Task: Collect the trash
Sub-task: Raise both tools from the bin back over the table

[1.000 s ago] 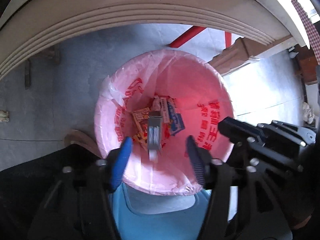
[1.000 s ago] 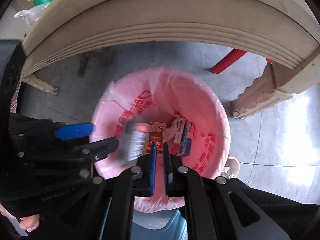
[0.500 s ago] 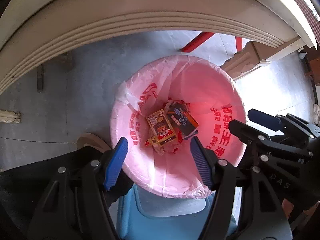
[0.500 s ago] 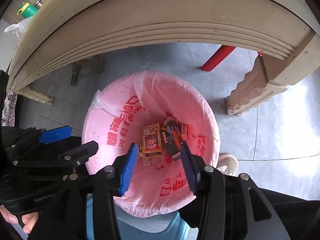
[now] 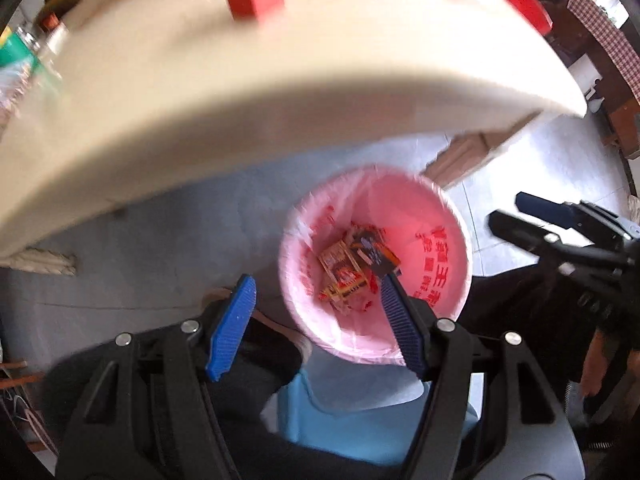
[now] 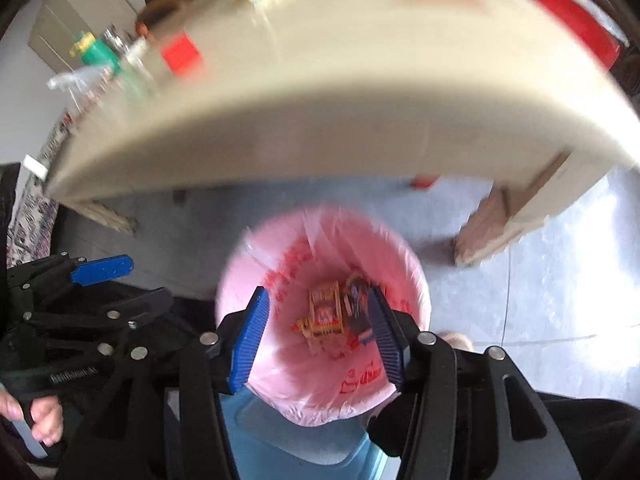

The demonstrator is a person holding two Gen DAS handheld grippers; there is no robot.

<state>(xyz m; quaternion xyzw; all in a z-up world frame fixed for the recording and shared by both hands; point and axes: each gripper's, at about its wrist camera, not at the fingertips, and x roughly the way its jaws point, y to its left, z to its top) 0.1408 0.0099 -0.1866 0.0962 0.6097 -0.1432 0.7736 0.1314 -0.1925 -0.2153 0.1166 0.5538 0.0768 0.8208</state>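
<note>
A bin with a pink printed liner (image 5: 420, 220) stands on the grey floor below both grippers. Several small cartons and wrappers (image 5: 344, 268) lie at its bottom, also seen in the right wrist view as trash (image 6: 326, 312) inside the liner (image 6: 280, 264). My left gripper (image 5: 316, 284) hangs high over the bin's left rim, open, with nothing between its blue pads. My right gripper (image 6: 318, 296) hovers above the bin's middle. Its jaws are opening and nothing is between them. Both views are blurred by motion.
A beige table (image 5: 280, 120) overhangs the far side of the bin, with a red box (image 6: 182, 54) and a green bottle (image 6: 96, 52) on top. A carved table leg (image 6: 492, 224) stands at the right. A light blue stool (image 5: 360, 412) sits by the bin's near side.
Both grippers have risen well away from the bin, so the tabletop has come into view. The right gripper went from shut to open. The carton falling past the left fingers now lies in the bin.
</note>
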